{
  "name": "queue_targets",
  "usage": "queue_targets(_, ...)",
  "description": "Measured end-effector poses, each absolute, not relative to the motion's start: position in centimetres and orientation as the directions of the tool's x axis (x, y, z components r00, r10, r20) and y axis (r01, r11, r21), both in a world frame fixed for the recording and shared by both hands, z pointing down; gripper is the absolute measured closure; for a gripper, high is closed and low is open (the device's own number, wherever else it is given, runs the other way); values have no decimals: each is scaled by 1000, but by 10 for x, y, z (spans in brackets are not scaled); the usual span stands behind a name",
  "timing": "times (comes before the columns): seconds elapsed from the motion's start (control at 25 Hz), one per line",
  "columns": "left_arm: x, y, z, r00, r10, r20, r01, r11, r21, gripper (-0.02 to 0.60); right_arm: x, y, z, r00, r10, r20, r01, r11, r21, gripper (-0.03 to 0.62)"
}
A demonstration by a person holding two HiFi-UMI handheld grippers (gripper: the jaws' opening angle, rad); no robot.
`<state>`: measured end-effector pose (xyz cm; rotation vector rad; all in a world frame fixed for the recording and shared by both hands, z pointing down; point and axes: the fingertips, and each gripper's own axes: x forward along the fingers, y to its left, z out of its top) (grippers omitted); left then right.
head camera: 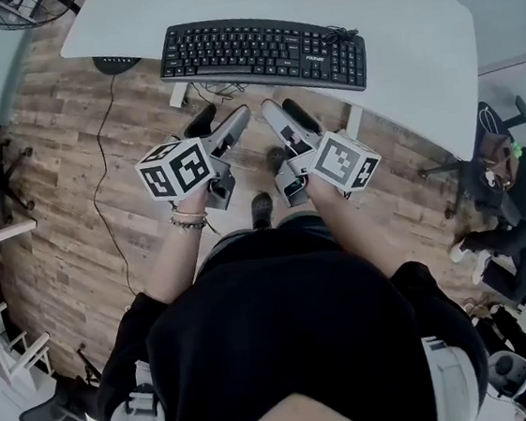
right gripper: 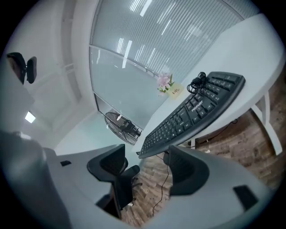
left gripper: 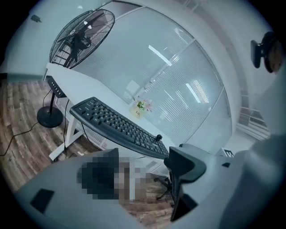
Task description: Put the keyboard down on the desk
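keyboard: the black keyboard [head camera: 262,56] lay flat on the white desk [head camera: 412,27], in the upper middle of the head view, near the desk's front edge, with neither gripper touching it.
cable: its cable [head camera: 341,33] sat coiled at the keyboard's upper right corner.
left gripper: the left gripper [head camera: 222,124] hovered below the keyboard, left of centre, over the wooden floor [head camera: 61,181]; its jaws stood apart with nothing between them.
right gripper: the right gripper [head camera: 285,115] hovered just beside it, right of centre; its jaws were spread wide and empty, and its own view showed only floor in the gap.
marker cubes: one cube [head camera: 175,170] rode on the left gripper, another [head camera: 345,161] on the right.
fan: a standing fan [left gripper: 82,38] showed at the upper left of the left gripper view, behind the desk.
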<state>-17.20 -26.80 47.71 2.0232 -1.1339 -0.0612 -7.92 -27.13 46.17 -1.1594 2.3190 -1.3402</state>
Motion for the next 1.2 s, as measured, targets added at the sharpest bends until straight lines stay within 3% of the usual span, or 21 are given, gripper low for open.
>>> queue_targets(0.56,-168,-244,415,627,-739,246,-725,-437,533,216,-70,-250,398,-654,-752,85,-590,437,-679,315)
queue_targets(0.88,-165,-235,376,632,-749,200,-747,-519,417,229,-65,-240,358,-653,-757,24,-620,517,-590,358)
queue_targets(1.2,-168,-223,349,648,-748,143,-736,-565,373,319,-70,-226,329,-669,-743,-27,-625,581,-522,409)
